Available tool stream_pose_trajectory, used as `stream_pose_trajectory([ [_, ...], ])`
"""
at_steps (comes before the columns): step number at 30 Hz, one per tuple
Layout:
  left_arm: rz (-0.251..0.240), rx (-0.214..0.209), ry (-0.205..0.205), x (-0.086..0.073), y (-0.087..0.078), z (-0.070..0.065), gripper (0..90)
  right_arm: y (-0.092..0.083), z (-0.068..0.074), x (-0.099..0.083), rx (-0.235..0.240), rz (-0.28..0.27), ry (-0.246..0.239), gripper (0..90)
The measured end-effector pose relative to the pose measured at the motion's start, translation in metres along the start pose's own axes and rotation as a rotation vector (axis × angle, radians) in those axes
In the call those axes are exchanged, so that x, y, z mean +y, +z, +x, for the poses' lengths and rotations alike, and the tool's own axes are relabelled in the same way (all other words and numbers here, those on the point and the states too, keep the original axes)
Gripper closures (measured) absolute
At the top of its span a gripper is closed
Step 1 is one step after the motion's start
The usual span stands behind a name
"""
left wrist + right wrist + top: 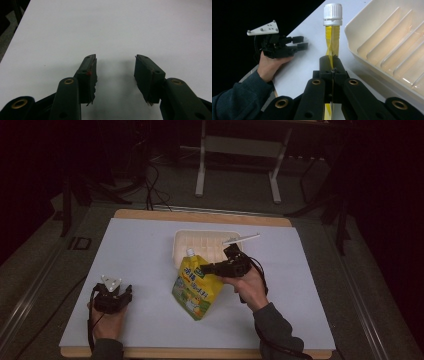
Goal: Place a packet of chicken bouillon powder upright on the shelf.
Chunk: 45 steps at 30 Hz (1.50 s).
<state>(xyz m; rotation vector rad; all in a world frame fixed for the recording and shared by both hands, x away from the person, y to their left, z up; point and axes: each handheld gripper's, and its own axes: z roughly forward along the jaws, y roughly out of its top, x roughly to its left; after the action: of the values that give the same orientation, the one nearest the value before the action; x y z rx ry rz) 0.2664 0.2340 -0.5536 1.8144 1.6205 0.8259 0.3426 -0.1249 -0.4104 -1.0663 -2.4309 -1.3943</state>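
Pouch (196, 287) lies mid-bench on the white sheet (140, 255) in a dim room, its cap (332, 11) just beside the tray (186, 241); bare sheet spreads left, ending at the wooden edge (150, 214); right gripper (223, 267) fingers pinch the pouch's seam; left gripper (115, 72) fingers gape wide, empty, over bare sheet.

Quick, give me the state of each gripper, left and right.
Left gripper: open, nothing between its jaws, over the white table.
Right gripper: shut on the yellow pouch, beside the tray.
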Motion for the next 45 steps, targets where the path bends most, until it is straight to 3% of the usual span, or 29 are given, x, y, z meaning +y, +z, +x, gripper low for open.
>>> stream_pose_trajectory([
  [14,-0.005,0.003,0.001,0.000,0.000,0.000,52.3,-0.025,-0.003,0.002,-0.023,-0.102,0.029,90.0],
  [45,-0.019,-0.005,0.002,0.000,-0.002,0.000,52.3,-0.042,-0.004,0.006,-0.041,-0.137,0.035,90.0],
])
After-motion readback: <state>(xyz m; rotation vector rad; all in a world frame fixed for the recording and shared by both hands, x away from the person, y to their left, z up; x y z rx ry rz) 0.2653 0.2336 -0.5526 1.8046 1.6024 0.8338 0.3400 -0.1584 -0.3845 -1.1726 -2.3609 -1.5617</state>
